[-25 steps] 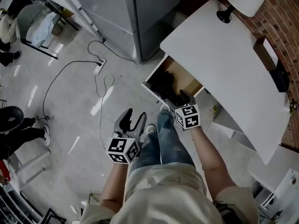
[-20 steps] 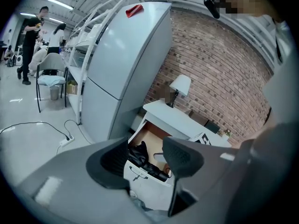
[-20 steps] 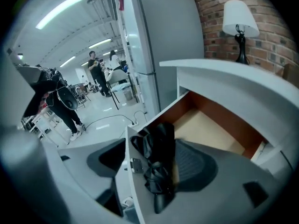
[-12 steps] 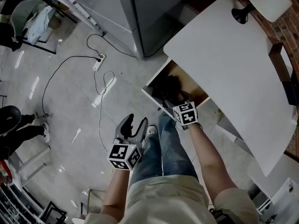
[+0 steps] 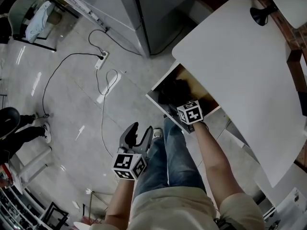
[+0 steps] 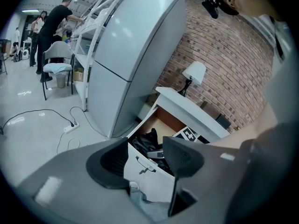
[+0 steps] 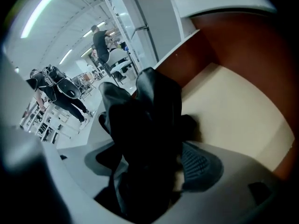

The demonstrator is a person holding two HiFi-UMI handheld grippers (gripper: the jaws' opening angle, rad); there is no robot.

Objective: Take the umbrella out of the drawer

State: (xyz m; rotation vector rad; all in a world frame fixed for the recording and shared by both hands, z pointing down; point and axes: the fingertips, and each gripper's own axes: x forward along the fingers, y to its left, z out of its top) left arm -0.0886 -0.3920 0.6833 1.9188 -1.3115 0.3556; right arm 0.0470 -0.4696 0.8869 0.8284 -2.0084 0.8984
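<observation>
Head view: the umbrella (image 5: 171, 91), a black bundle, lies in the open drawer (image 5: 205, 98), long axis approx. front-to-back though hard to tell. My right gripper (image 5: 176, 103) reaches in over the drawer's front edge, while my left gripper (image 5: 137, 132) hangs well outside the drawer, so the right's nearer. Left gripper view: left gripper (image 6: 145, 158) has jaws wide apart w/ nothing held, and the umbrella (image 6: 148, 140) peeks over the far-off drawer (image 6: 164, 124) rim. Right gripper view shows what the others can't: right gripper (image 7: 150, 168) jaws sit either side of the umbrella (image 7: 150, 107) folds, clamped on I judge, above the drawer (image 7: 233, 111) floor.
</observation>
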